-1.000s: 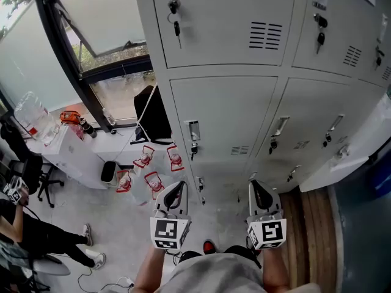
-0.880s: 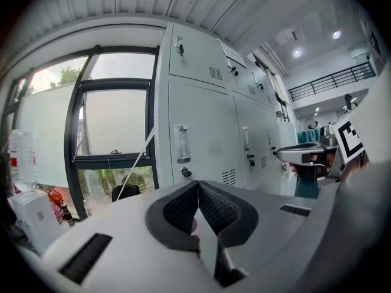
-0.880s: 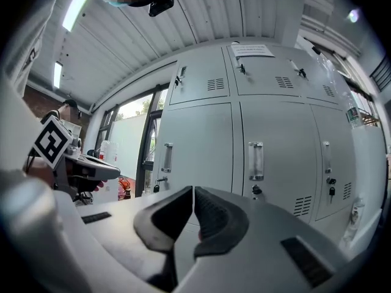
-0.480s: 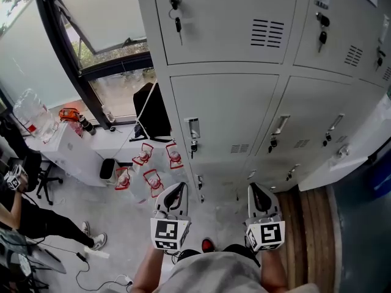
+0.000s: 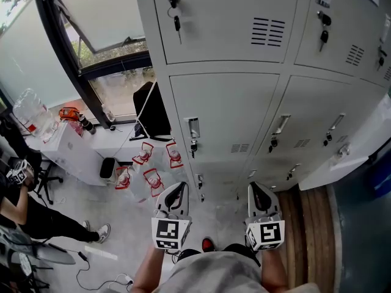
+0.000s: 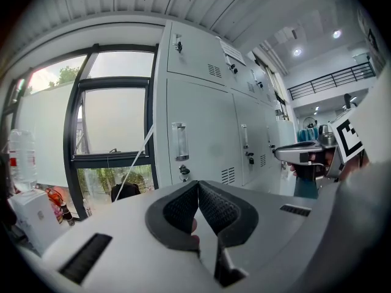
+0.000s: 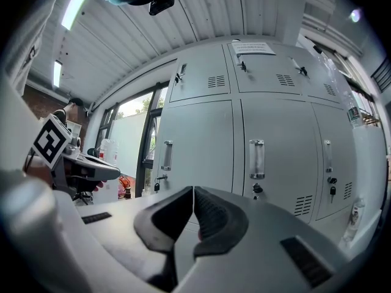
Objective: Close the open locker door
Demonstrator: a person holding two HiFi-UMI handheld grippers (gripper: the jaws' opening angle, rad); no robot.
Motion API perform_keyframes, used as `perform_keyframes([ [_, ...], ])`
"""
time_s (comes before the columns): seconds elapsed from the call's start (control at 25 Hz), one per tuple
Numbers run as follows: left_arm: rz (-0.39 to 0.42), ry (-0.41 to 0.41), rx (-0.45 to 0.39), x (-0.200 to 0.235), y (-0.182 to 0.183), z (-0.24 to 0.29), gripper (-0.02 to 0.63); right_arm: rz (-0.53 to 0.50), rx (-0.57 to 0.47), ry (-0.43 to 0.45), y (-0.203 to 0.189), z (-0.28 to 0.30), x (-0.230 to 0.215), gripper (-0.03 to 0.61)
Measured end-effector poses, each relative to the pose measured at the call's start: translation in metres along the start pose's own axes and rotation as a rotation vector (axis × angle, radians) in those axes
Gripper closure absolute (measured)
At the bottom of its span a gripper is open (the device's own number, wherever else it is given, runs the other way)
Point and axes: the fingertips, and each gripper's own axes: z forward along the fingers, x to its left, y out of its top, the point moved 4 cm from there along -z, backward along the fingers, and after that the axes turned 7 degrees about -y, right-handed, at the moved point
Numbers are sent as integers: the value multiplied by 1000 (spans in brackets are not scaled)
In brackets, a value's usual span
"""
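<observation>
Left claw and right claw are both pinched together on nothing, low before the lockers. The open locker door juts out well right of the right claw. This looks like the approach: next, carry that claw rightward onto the door's face and push.

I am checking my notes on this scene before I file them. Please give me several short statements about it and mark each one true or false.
1. The fingers of the left gripper and the right gripper are closed on nothing. True.
2. The left gripper touches a locker handle. False: it is held apart from the lockers.
3. A key hangs from the upper left locker's lock. True.
4. The window is right of the lockers. False: it is left of them.
5. A door at the far right stands open. True.
</observation>
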Motion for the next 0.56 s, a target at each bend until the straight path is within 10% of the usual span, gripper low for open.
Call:
perform_keyframes([
  [0.56,-4,0,1,-1,0,-2,591,0,5,6,-1,-1,2,557],
])
